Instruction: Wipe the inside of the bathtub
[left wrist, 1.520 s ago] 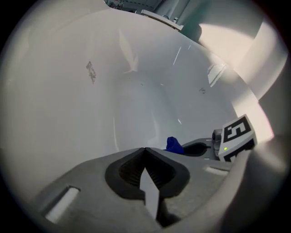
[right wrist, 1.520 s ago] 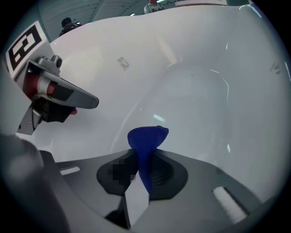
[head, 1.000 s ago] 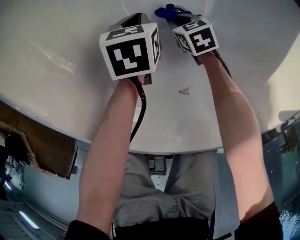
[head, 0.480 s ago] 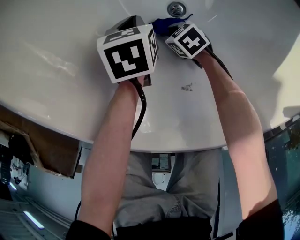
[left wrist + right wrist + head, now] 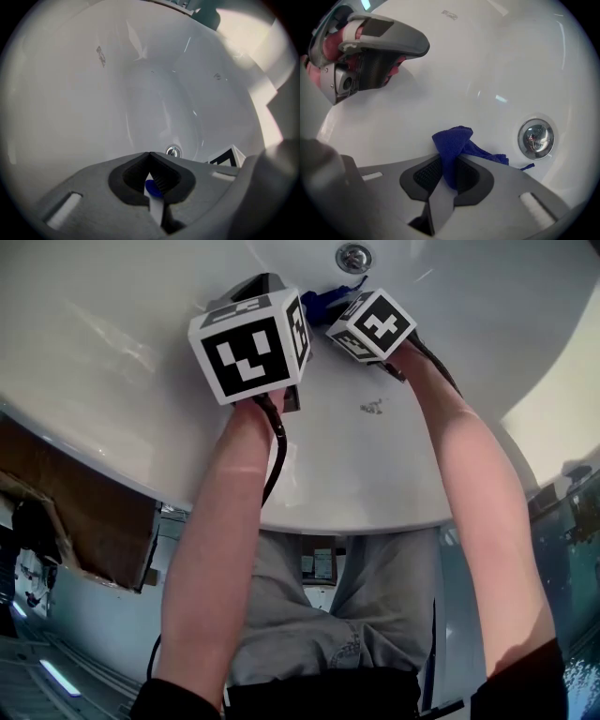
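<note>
1. The left gripper (image 5: 150, 154) fills the bottom, grey with dark pads.
2. Its two jaws meet at the tips, and nothing is held between them.
3. Behind the tips there is a small gap, and a blue bit (image 5: 152, 188) shows through it (too small to tell what it is).
4. The white bathtub (image 5: 93, 108) curves away ahead.
5. A round shiny drain (image 5: 173, 151) sits in the bottom of the tub, just past the jaw tips.
6. A corner of a black-and-white cube (image 5: 228, 158) pokes in at the right.
7. A sunny patch (image 5: 243, 23) glows at the top right.

All three views look into the bathtub (image 5: 112, 381), sharing its drain (image 5: 353, 256).
</note>
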`<state>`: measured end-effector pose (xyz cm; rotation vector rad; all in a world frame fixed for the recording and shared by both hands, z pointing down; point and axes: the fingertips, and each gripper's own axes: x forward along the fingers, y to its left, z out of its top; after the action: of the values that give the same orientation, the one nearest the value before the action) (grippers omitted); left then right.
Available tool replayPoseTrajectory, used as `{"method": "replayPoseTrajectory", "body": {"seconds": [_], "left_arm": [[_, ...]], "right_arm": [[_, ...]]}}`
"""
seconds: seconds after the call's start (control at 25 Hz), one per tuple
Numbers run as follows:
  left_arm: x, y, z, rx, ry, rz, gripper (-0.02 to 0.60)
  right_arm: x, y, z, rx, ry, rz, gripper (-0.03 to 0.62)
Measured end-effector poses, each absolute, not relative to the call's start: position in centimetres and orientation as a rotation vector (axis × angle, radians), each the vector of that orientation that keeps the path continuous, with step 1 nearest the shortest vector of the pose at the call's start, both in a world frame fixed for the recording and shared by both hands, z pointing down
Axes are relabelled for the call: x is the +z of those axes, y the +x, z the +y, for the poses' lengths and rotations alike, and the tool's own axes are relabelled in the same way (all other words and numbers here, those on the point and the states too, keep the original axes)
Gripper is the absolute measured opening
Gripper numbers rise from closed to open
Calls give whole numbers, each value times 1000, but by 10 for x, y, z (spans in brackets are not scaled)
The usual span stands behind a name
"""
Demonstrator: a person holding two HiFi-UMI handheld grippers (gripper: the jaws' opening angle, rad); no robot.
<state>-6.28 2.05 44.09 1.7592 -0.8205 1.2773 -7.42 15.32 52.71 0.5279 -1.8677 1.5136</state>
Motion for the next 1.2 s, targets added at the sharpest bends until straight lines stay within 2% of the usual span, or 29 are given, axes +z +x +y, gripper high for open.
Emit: {"method": "replayPoseTrajectory", "body": {"seconds": [0.72, 1.2], "left_arm": [[405, -76, 39, 1214, 1725, -885, 2], [369, -69, 44, 1307, 1923, -788, 2]], "right_arm": [[428, -106, 183, 1613, 333, -2052, 66], [345, -124, 221, 1562, 74, -2161, 66]]}}
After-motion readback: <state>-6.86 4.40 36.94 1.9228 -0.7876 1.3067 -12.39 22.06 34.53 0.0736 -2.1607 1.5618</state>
